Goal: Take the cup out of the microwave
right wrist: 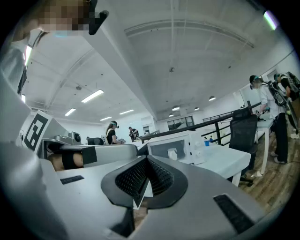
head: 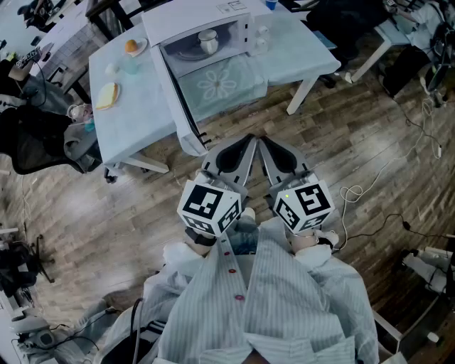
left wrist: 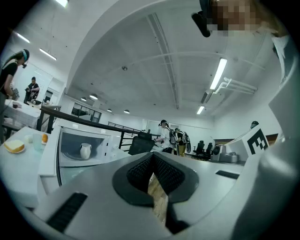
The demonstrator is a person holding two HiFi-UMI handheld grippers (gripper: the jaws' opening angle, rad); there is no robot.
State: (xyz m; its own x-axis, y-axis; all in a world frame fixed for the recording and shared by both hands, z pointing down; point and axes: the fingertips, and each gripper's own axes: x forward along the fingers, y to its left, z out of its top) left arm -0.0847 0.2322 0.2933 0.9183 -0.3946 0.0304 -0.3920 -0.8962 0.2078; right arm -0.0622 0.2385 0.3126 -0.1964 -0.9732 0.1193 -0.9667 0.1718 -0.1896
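Observation:
A white cup (head: 208,41) stands inside the white microwave (head: 227,14) on the far table; its door (head: 179,99) hangs open toward me. In the left gripper view the cup (left wrist: 85,150) sits behind the open front, well ahead and to the left. The right gripper view has the cup (right wrist: 172,154) small and far off inside the microwave (right wrist: 187,146). My left gripper (head: 243,144) and right gripper (head: 270,146) are side by side over the wooden floor, short of the table. Both are shut with nothing between the jaws. Left gripper (left wrist: 152,164) and right gripper (right wrist: 146,174) point roughly level.
The white table (head: 135,114) carries a plate with an orange (head: 133,47) and a piece of bread (head: 107,95) left of the microwave. A black office chair (head: 35,142) stands at the left. Cables (head: 419,142) trail over the floor at the right. Several people stand in the background.

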